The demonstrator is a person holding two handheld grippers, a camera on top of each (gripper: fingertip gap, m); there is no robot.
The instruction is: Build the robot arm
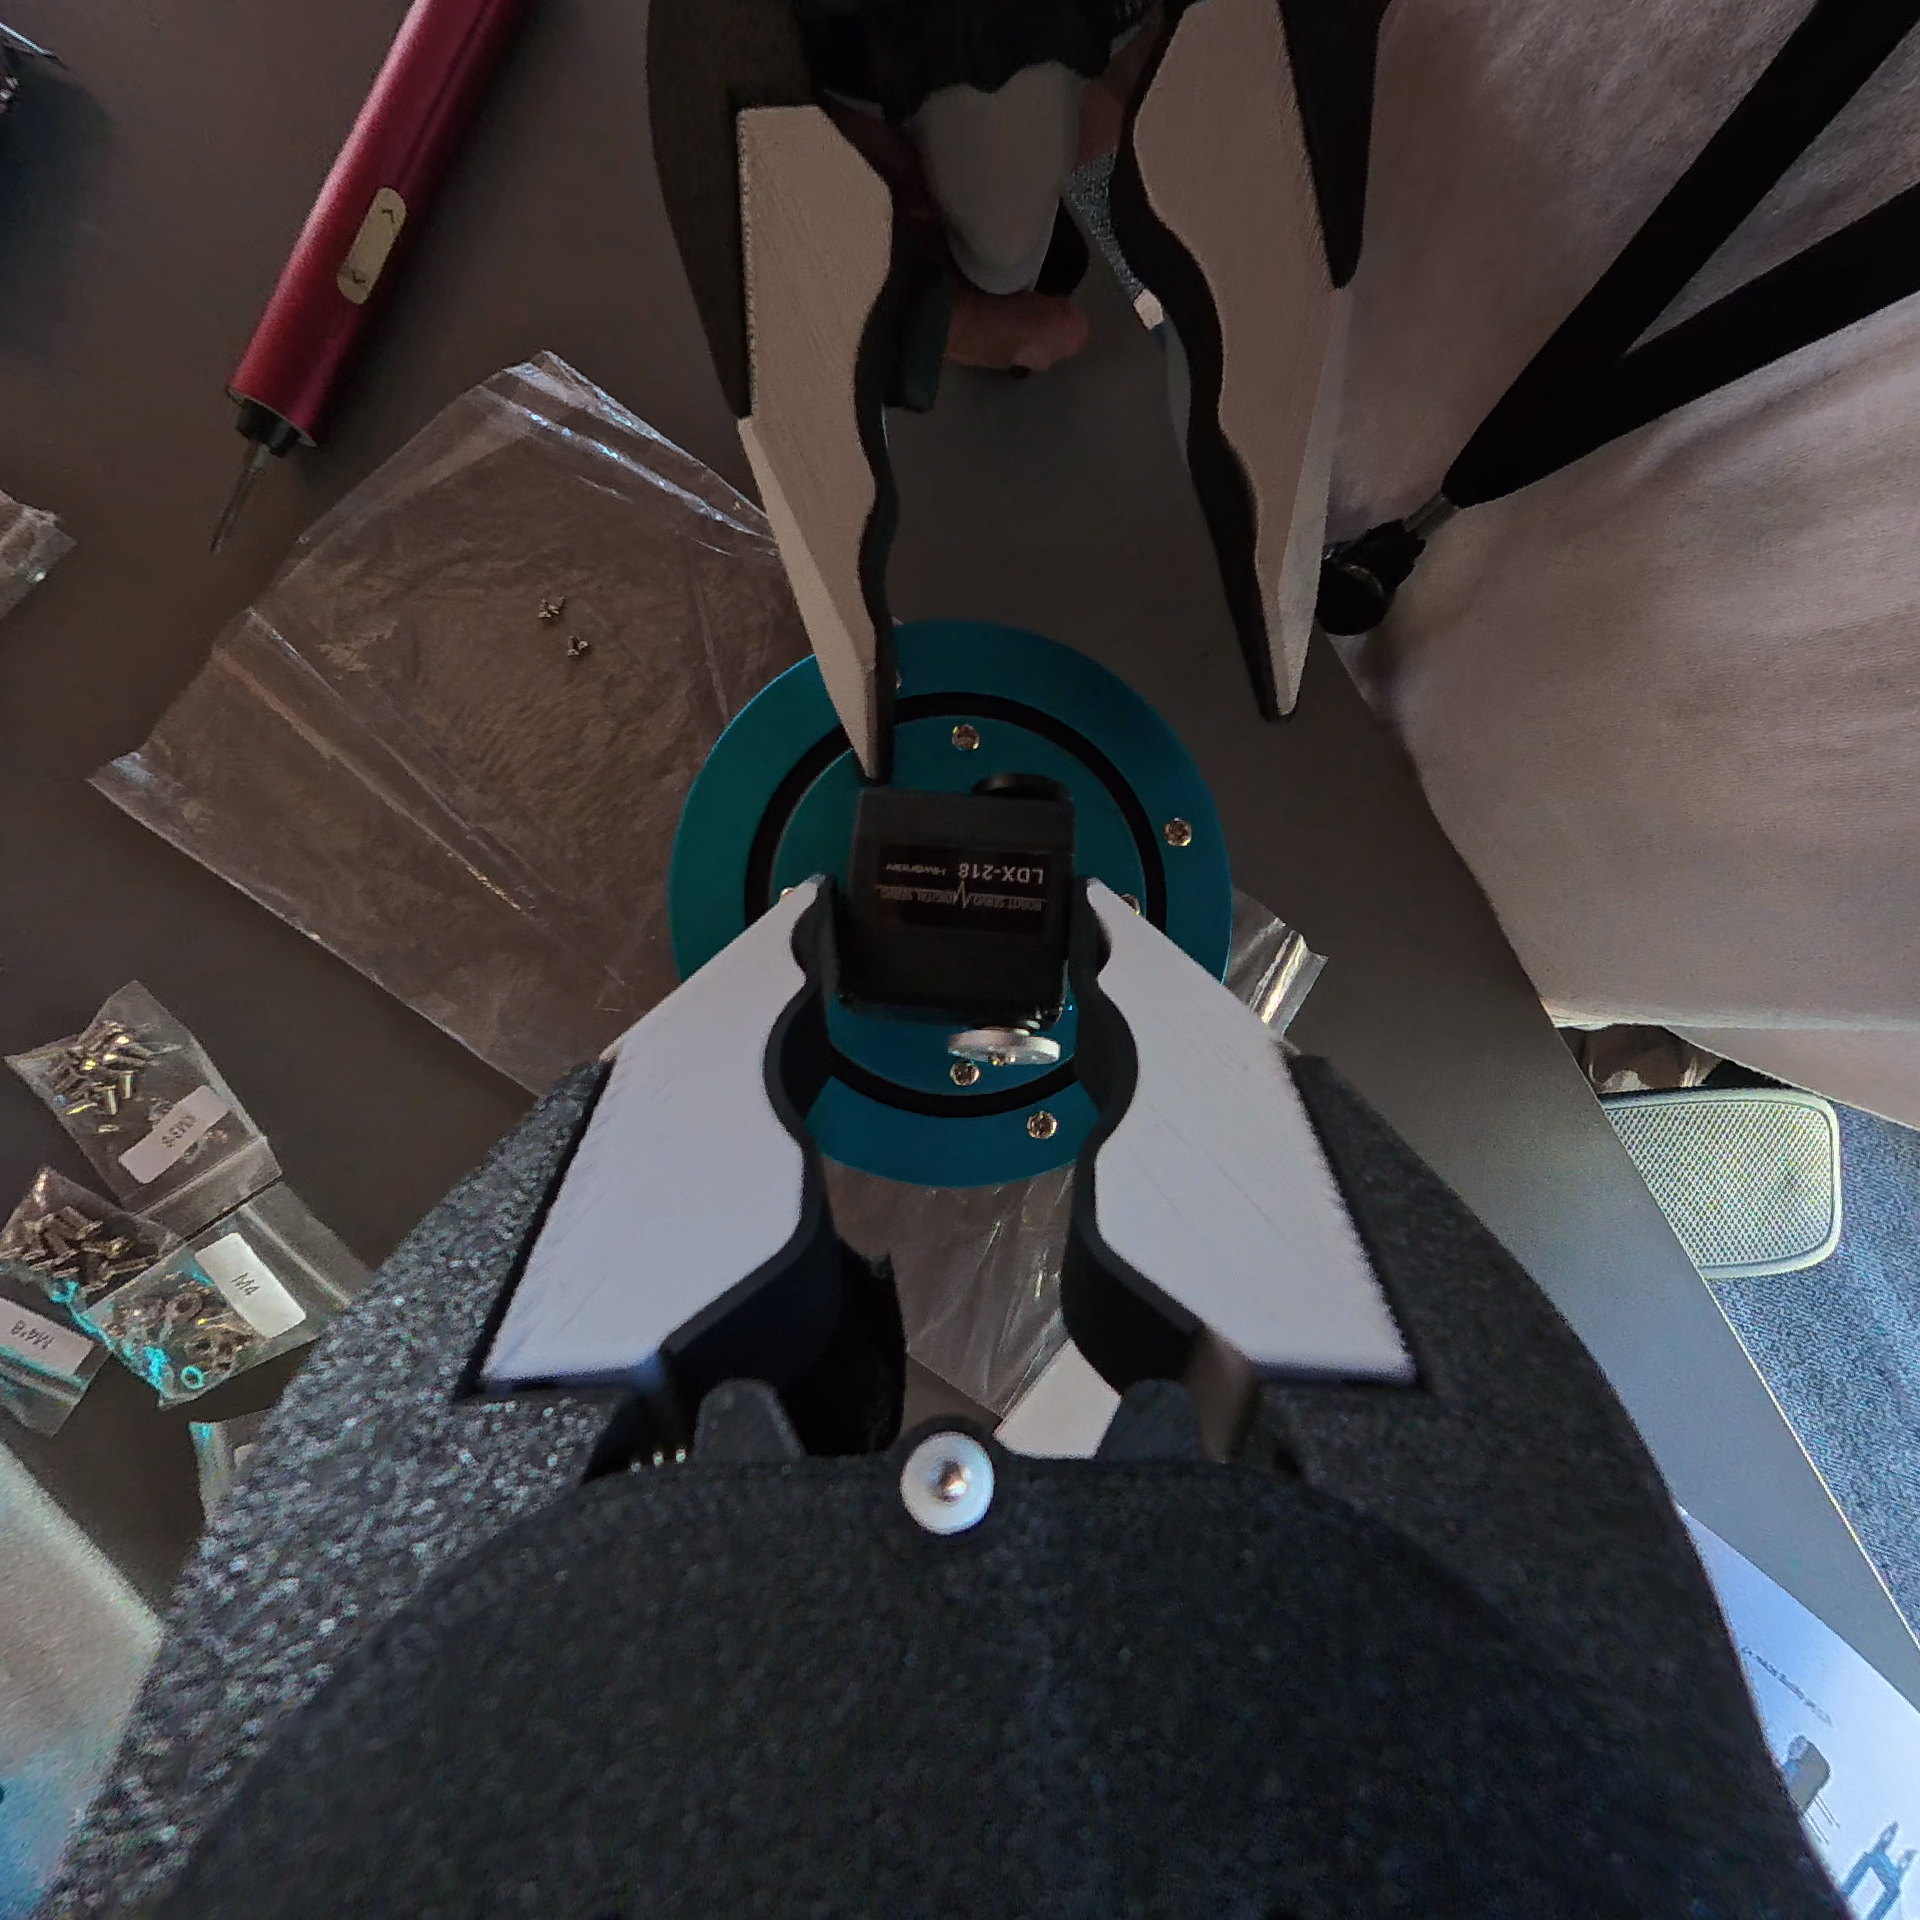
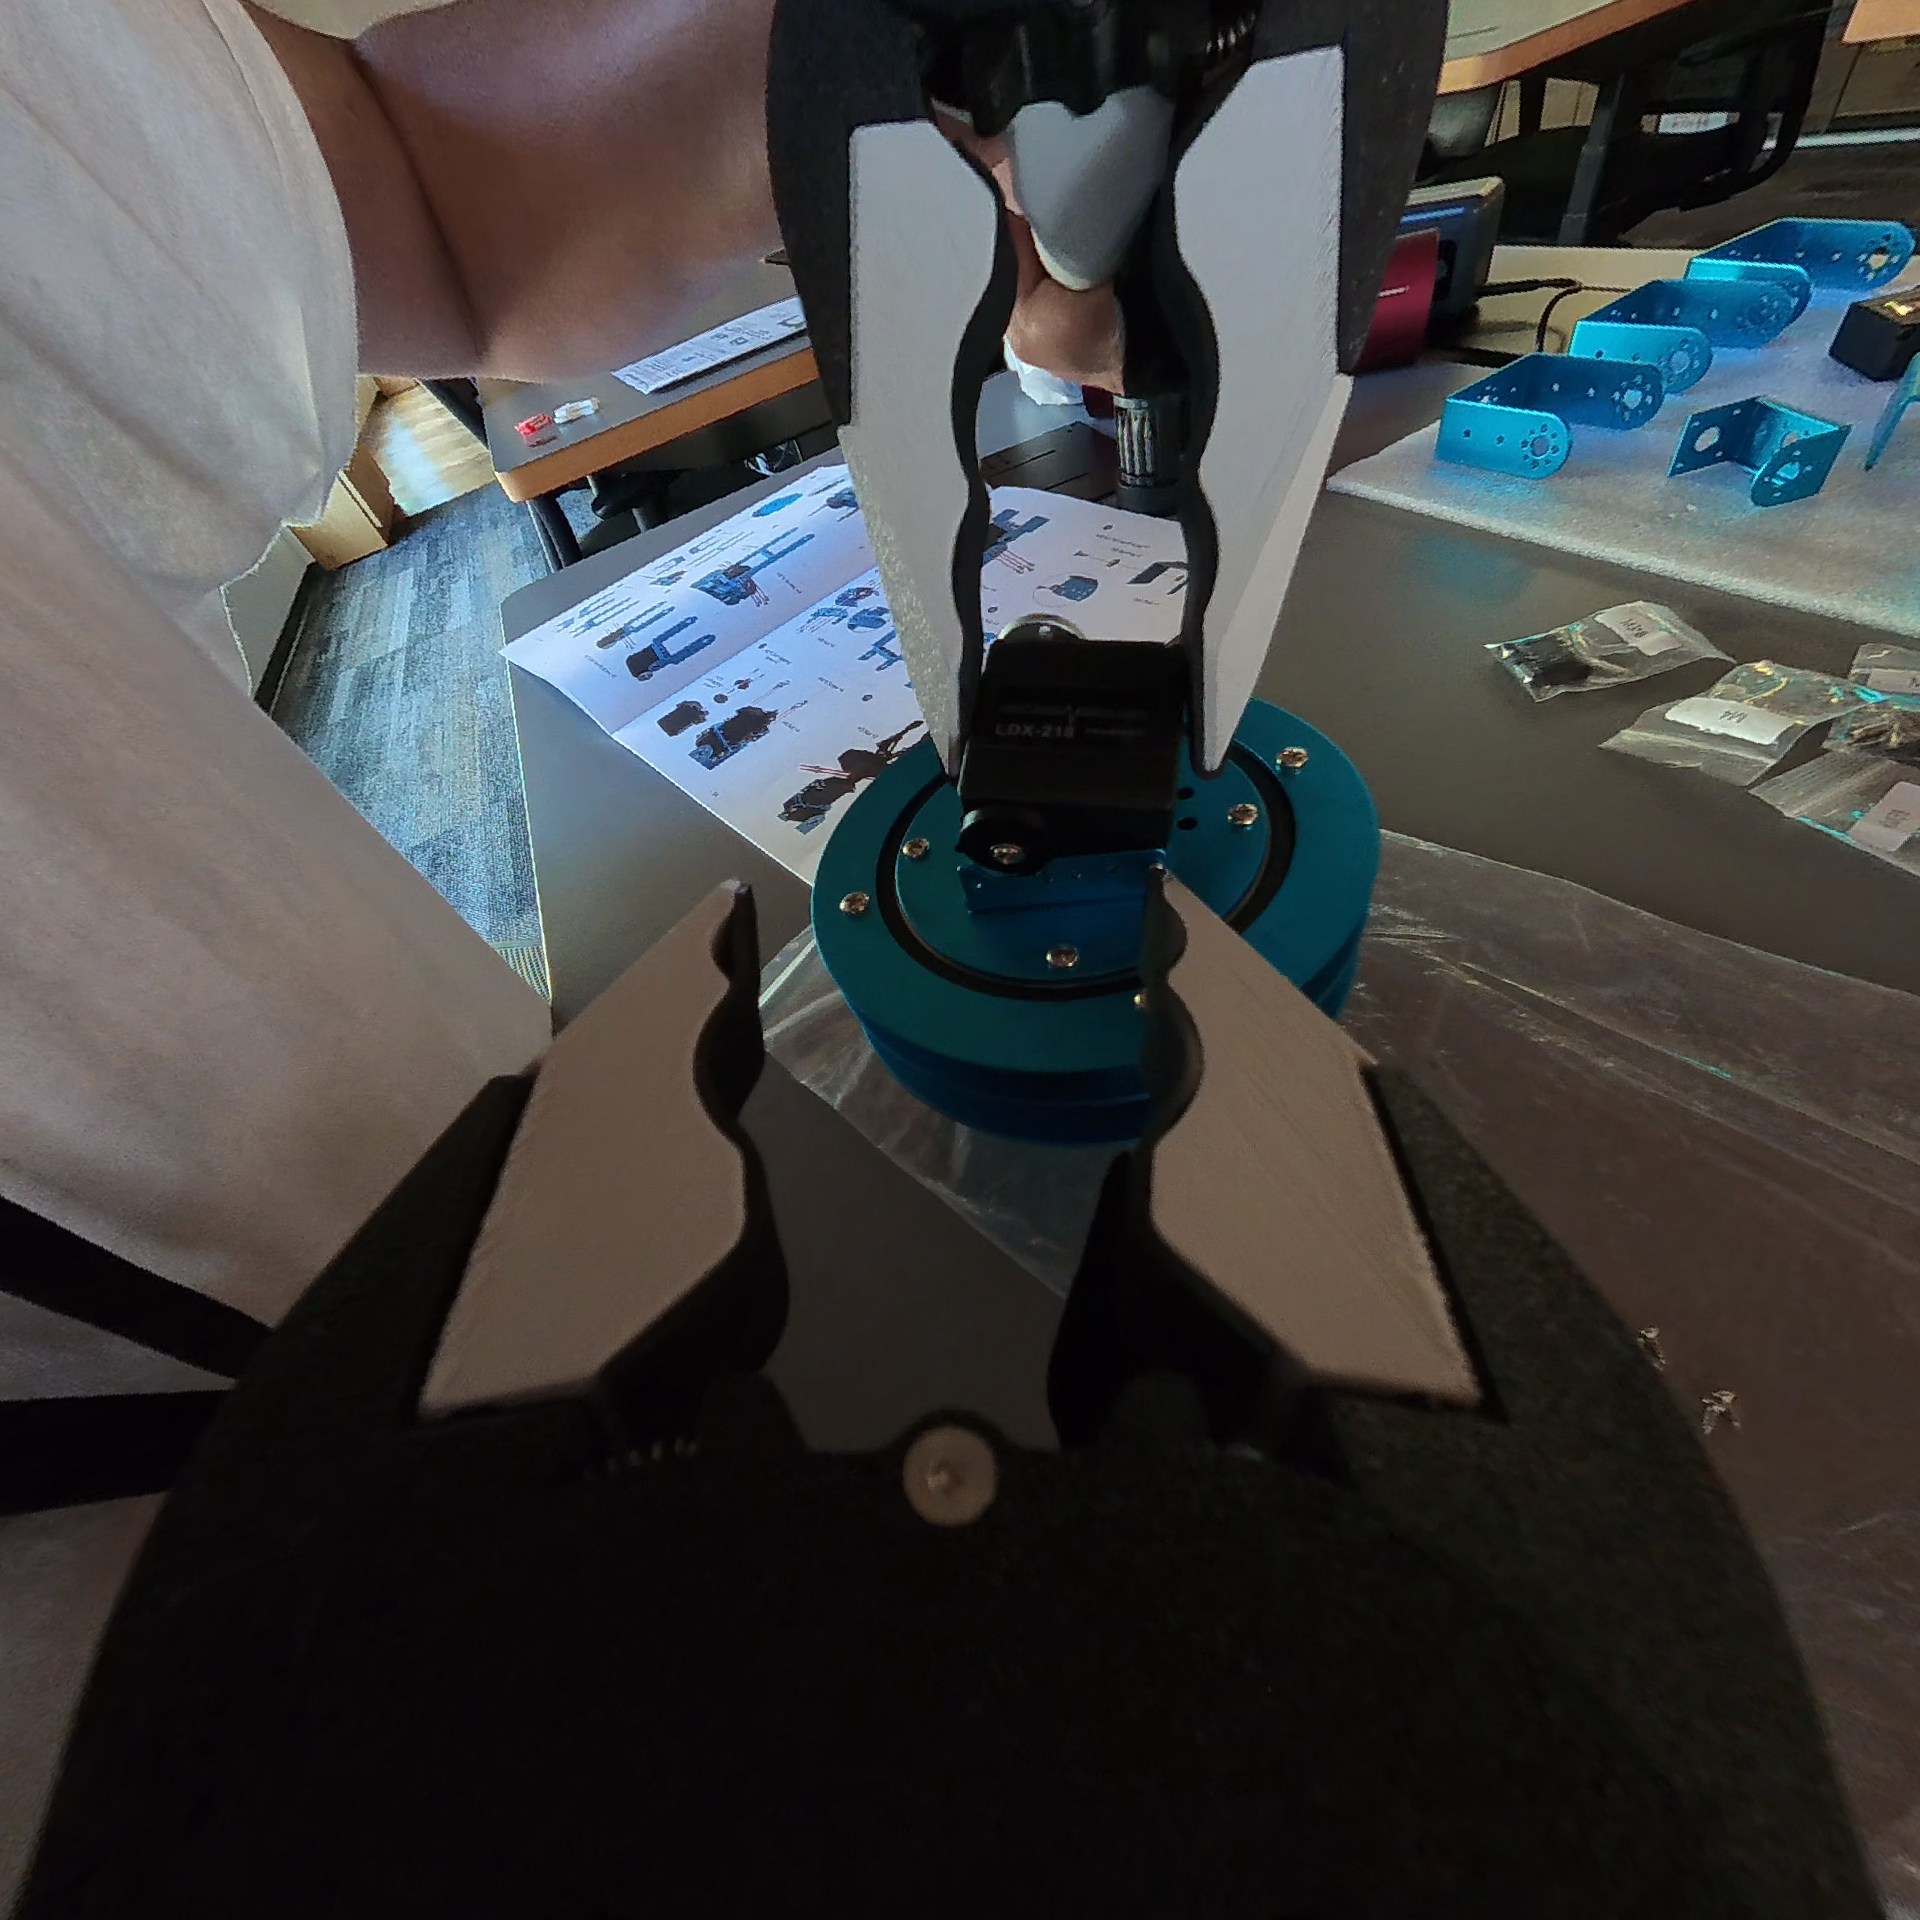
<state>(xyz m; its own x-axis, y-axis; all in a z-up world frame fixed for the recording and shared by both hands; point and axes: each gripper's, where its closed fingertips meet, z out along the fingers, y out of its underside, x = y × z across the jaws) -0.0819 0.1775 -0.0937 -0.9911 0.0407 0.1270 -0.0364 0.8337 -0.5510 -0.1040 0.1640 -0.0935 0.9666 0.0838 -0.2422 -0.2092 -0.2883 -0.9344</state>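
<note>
Dim foreground, bright daylight behind; fisheye bending at edges; near tool bodies dark, soft.

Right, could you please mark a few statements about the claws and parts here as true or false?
1. The left claw grips the servo. True.
2. The right claw is shut. False: its jaws stand wide apart.
3. The servo stands on a round teal base. True.
4. The right claw holds the screwdriver. False: it lies on the table, away from both claws.
</note>
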